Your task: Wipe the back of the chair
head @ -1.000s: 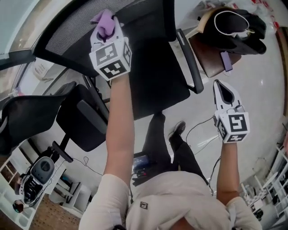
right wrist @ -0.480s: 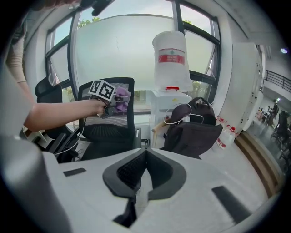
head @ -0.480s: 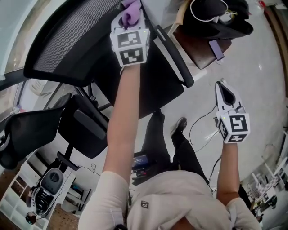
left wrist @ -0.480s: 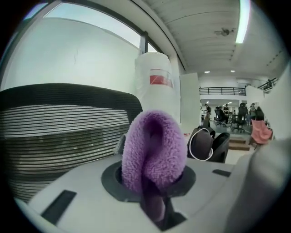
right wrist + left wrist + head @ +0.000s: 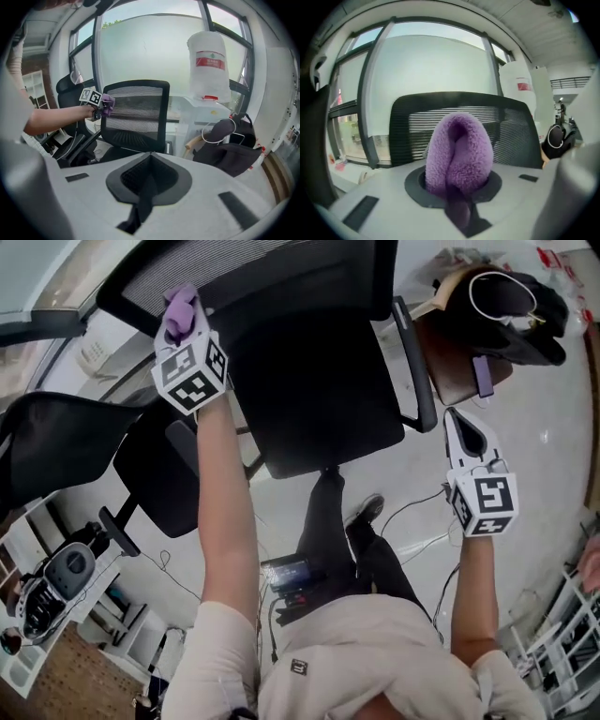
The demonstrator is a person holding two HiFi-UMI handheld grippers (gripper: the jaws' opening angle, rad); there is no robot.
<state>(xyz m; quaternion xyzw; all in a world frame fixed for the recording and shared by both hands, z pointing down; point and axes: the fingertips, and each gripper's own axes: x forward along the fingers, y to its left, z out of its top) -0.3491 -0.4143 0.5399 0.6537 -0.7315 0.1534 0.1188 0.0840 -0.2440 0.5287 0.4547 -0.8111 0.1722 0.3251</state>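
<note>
Holding 1 purple cloth (image 5: 459,152), my left gripper (image 5: 183,324) has its 2 jaws closed on the folded wad, which bulges out past the tips. My right gripper (image 5: 468,432) hangs low at my side with its jaws brought together and nothing between them.

I count 2 grippers, 1 cloth and 2 chairs: the mesh chair (image 5: 319,381) in front of me and a second chair (image 5: 56,456), black, off to my left. The chair back (image 5: 136,112) is upright mesh in a dark frame, and the cloth sits at its left edge near the top.

1 armrest (image 5: 416,362) lies between the seat and my right gripper. Beyond it, 1 black bag (image 5: 511,306) rests on 1 wooden stool (image 5: 450,371).

From my left gripper's view the cloth covers the middle of the mesh, so I cannot tell there whether it touches. The right gripper view shows the whole back from the side, my left forearm reaching in, and 1 water jug (image 5: 208,65) by the window, which the head view does not show. Only the head view takes in both grippers at once.
</note>
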